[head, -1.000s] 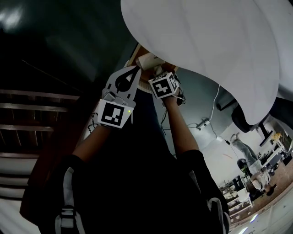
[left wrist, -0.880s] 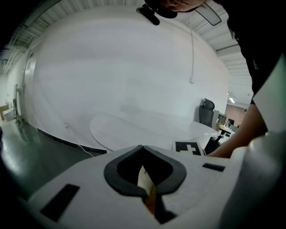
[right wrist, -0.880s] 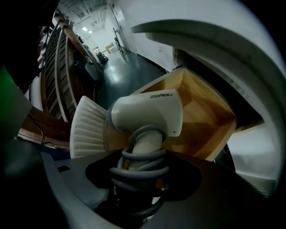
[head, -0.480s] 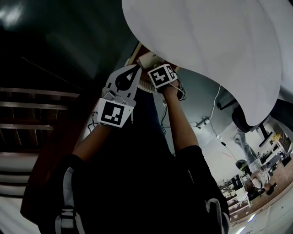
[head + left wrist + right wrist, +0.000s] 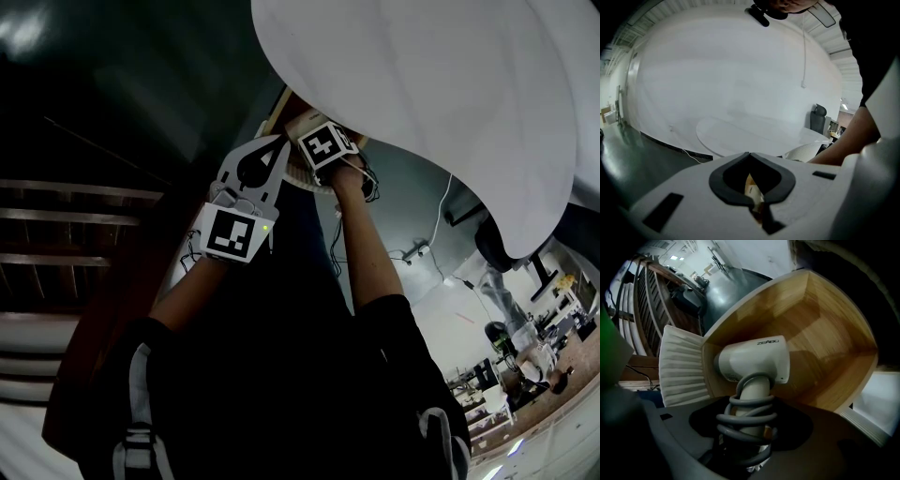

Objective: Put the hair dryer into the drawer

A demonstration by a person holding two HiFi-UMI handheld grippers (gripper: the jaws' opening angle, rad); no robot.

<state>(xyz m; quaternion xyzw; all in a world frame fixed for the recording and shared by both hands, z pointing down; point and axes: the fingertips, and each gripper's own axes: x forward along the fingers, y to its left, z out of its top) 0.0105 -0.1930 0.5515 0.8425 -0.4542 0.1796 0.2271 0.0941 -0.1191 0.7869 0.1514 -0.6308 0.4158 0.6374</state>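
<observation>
A white hair dryer [image 5: 752, 363] has a grey cord coiled round its handle. My right gripper [image 5: 749, 430] is shut on that handle. Its jaws have just eased open a little, with the handle still between them. The dryer's head hangs over the inside of the open wooden drawer [image 5: 825, 348], beside its white ribbed front [image 5: 682, 366]. In the head view the right gripper [image 5: 309, 127] points steeply down into the drawer [image 5: 278, 108]. My left gripper [image 5: 279, 142] stays just to its left, shut and empty; in its own view the left gripper [image 5: 750, 154] has its tips together.
A big white round tabletop [image 5: 422, 94] overhangs the drawer. Dark wooden slats [image 5: 75, 225] stand at the left. Cables [image 5: 412, 253] lie on the grey floor. An office chair [image 5: 818, 117] stands far behind the table, and a person's forearm [image 5: 848, 140] crosses the left gripper view.
My right gripper has sunk toward the drawer and tipped steeper with the hair dryer in it. The left gripper has kept still.
</observation>
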